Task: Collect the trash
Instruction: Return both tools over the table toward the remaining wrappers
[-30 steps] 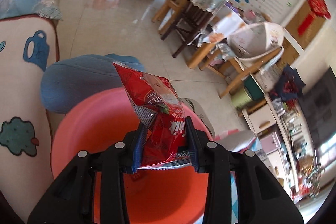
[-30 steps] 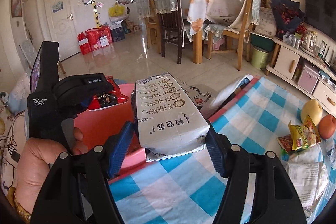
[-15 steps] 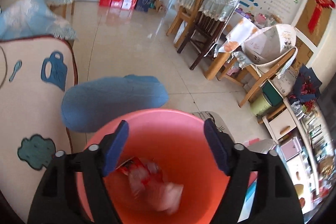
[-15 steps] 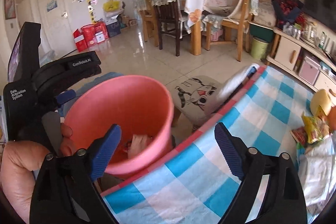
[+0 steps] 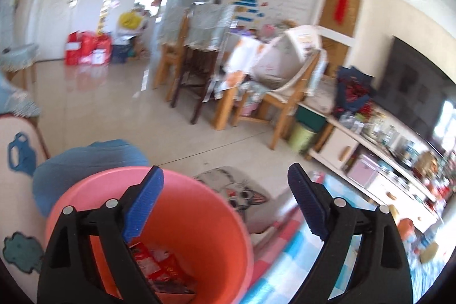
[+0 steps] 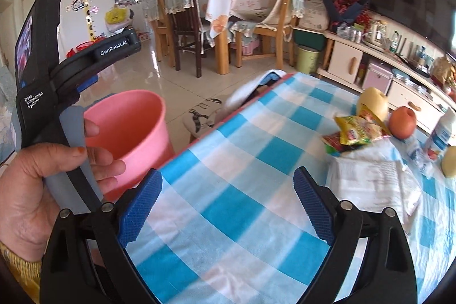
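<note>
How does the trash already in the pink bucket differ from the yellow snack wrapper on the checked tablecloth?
The red wrapper lies crumpled at the bottom of the pink bucket, already collected; the yellow snack wrapper sits on the checked tablecloth beside the fruit, not yet collected. One is red and partly hidden by the left hand-held gripper; the other is yellow and in full view. Both are crumpled snack packaging, and neither is gripped.

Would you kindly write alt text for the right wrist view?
The open right gripper hovers over a blue-and-white checked tablecloth. Snack wrappers and fruit lie at the right; the left gripper is above a pink plastic bucket.
</note>
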`<state>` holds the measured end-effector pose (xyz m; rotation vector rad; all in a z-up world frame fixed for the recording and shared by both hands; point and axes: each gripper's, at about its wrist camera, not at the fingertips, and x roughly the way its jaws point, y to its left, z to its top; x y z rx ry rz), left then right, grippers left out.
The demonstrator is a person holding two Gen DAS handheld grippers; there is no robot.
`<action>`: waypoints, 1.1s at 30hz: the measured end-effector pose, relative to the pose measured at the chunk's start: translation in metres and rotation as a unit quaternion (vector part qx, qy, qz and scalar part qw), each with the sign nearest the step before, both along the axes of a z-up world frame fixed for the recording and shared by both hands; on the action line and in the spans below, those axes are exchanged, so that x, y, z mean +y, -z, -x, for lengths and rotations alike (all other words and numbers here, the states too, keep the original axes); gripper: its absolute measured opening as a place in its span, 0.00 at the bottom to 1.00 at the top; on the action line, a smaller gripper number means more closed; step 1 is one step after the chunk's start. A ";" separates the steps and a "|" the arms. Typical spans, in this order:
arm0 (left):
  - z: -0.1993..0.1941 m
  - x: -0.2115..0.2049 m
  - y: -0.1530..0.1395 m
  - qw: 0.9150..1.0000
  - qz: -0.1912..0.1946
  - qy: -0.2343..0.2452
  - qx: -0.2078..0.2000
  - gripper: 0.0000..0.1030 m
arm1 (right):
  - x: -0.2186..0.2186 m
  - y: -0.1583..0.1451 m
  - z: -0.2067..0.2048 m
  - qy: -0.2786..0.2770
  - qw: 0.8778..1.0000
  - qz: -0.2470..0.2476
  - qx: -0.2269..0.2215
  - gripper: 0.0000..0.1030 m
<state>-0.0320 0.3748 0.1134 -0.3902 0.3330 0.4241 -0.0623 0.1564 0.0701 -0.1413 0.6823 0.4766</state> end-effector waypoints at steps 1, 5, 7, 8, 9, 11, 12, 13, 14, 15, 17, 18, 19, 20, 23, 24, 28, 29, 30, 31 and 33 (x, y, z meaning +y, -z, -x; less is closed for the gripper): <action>-0.001 -0.007 -0.001 1.000 -0.004 0.016 0.000 0.88 | -0.007 0.000 0.002 0.006 1.000 -0.001 -0.001 0.90; -0.013 -0.033 -0.004 0.997 -0.021 0.070 0.014 0.88 | -0.034 -0.003 0.010 0.026 1.000 -0.012 -0.009 0.90; -0.016 -0.046 -0.005 0.995 -0.032 0.092 0.024 0.88 | -0.045 -0.005 0.015 0.032 0.999 -0.017 -0.014 0.90; -0.018 -0.054 -0.005 0.993 -0.038 0.103 0.030 0.88 | -0.050 -0.006 0.017 0.035 0.999 -0.018 -0.017 0.90; -0.021 -0.061 -0.005 0.992 -0.044 0.111 0.038 0.88 | -0.055 -0.007 0.019 0.039 0.999 -0.018 -0.020 0.90; -0.024 -0.073 -0.003 0.989 -0.051 0.131 0.053 0.88 | -0.065 -0.009 0.021 0.045 0.999 -0.019 -0.024 0.90; -0.026 -0.079 -0.002 0.987 -0.056 0.138 0.062 0.88 | -0.069 -0.009 0.022 0.047 0.998 -0.021 -0.024 0.90; -0.028 -0.085 -0.001 0.985 -0.061 0.144 0.071 0.88 | -0.074 -0.009 0.023 0.050 0.998 -0.023 -0.024 0.90; -0.029 -0.093 0.001 0.982 -0.068 0.155 0.079 0.88 | -0.078 -0.009 0.024 0.053 0.998 -0.024 -0.025 0.90; -0.031 -0.099 0.002 0.980 -0.074 0.164 0.085 0.88 | -0.082 -0.010 0.026 0.056 0.998 -0.025 -0.026 0.91; -0.030 -0.109 0.005 0.976 -0.082 0.182 0.088 0.88 | -0.090 -0.011 0.028 0.058 0.997 -0.030 -0.028 0.91; -0.030 -0.114 0.005 0.974 -0.085 0.191 0.088 0.88 | -0.094 -0.012 0.029 0.060 0.997 -0.032 -0.028 0.91; -0.028 -0.119 0.007 0.973 -0.088 0.197 0.088 0.88 | -0.097 -0.012 0.031 0.063 0.997 -0.033 -0.029 0.91; -0.028 -0.124 0.008 0.971 -0.090 0.204 0.087 0.88 | -0.101 -0.012 0.031 0.065 0.997 -0.036 -0.030 0.91; -0.030 -0.139 0.011 0.965 -0.097 0.227 0.089 0.88 | -0.114 -0.010 0.034 0.074 0.996 -0.044 -0.029 0.91; -0.030 -0.144 0.012 0.963 -0.100 0.235 0.091 0.88 | -0.118 -0.010 0.035 0.076 0.996 -0.047 -0.028 0.91; -0.031 -0.162 0.017 0.953 -0.106 0.265 0.099 0.88 | -0.130 -0.010 0.036 0.081 0.995 -0.052 -0.032 0.91; -0.031 -0.165 0.017 0.952 -0.105 0.269 0.101 0.88 | -0.133 -0.010 0.037 0.083 0.995 -0.051 -0.034 0.91; -0.031 -0.169 0.018 0.950 -0.104 0.274 0.103 0.88 | -0.136 -0.010 0.037 0.085 0.994 -0.052 -0.036 0.91; -0.031 -0.171 0.019 0.949 -0.104 0.279 0.105 0.88 | -0.139 -0.011 0.037 0.087 0.994 -0.053 -0.037 0.91; -0.031 -0.177 0.021 0.946 -0.100 0.288 0.109 0.88 | -0.146 -0.012 0.037 0.091 0.993 -0.058 -0.038 0.91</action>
